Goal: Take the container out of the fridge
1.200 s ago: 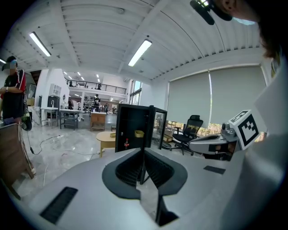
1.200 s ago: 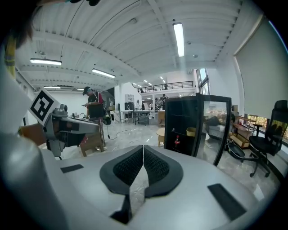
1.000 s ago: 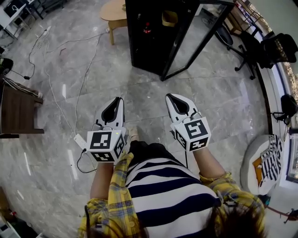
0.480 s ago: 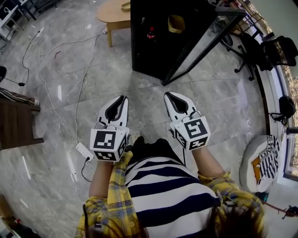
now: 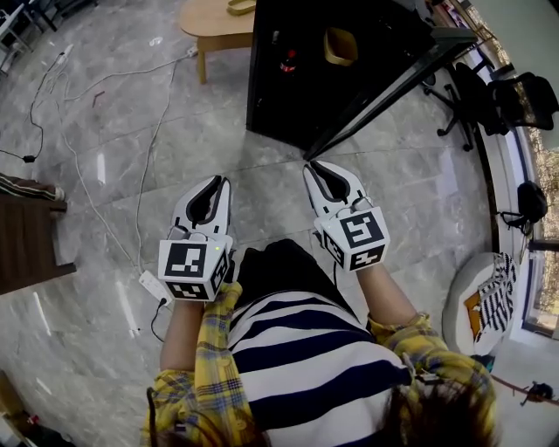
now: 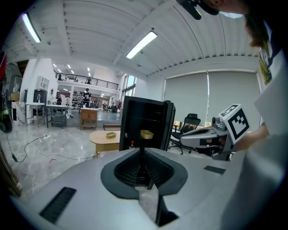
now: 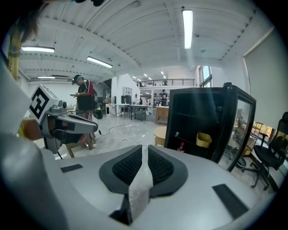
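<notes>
A yellow container (image 5: 341, 45) sits on a shelf inside the black fridge (image 5: 288, 105), whose glass door (image 5: 393, 79) stands open to the right. It also shows in the left gripper view, container (image 6: 146, 134), and in the right gripper view, container (image 7: 203, 139). My left gripper (image 5: 218, 183) and right gripper (image 5: 314, 168) are held side by side above the floor, well short of the fridge and pointing toward it. The left jaws are together and empty. The right jaws show only a thin slit, are just opening, and hold nothing.
A red-capped bottle (image 5: 287, 61) stands on a fridge shelf left of the container. A round wooden table (image 5: 214, 22) is left of the fridge. A power strip (image 5: 153, 286) and cables lie on the marble floor at the left. Office chairs (image 5: 524, 96) stand at the right.
The fridge has come closer in the head view, and both grippers have moved forward toward it. Nothing was taken hold of.
</notes>
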`<state>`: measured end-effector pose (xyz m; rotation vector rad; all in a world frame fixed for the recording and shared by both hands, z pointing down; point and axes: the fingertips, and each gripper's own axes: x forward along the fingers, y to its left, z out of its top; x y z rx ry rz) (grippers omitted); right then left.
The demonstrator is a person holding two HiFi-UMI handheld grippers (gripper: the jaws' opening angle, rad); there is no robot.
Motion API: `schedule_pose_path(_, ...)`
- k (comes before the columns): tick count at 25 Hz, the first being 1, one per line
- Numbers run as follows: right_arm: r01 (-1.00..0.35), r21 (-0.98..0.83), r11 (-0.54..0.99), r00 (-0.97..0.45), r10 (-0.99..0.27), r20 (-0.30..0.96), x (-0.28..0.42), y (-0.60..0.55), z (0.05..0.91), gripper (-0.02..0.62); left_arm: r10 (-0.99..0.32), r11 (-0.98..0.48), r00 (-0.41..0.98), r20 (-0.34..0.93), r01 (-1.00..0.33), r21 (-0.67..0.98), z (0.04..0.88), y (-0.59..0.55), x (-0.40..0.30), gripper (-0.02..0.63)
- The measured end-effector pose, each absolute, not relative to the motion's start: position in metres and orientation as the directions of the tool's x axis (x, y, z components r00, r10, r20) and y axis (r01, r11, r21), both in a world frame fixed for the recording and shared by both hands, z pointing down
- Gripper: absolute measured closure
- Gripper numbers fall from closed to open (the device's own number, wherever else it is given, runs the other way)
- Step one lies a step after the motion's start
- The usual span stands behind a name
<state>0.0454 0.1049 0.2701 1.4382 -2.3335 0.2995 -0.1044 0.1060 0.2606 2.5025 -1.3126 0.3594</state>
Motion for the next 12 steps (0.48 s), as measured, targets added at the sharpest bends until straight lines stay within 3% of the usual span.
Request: schedule_pose_path(12, -0.848, 0.104, 0.520, -0.412, -0.769, 0.490, 0.049, 0.052, 0.293, 0.499, -0.764, -0.505, 0.520, 0.381, -0.850, 0.149, 0.277, 0.071, -0.107, 0.571)
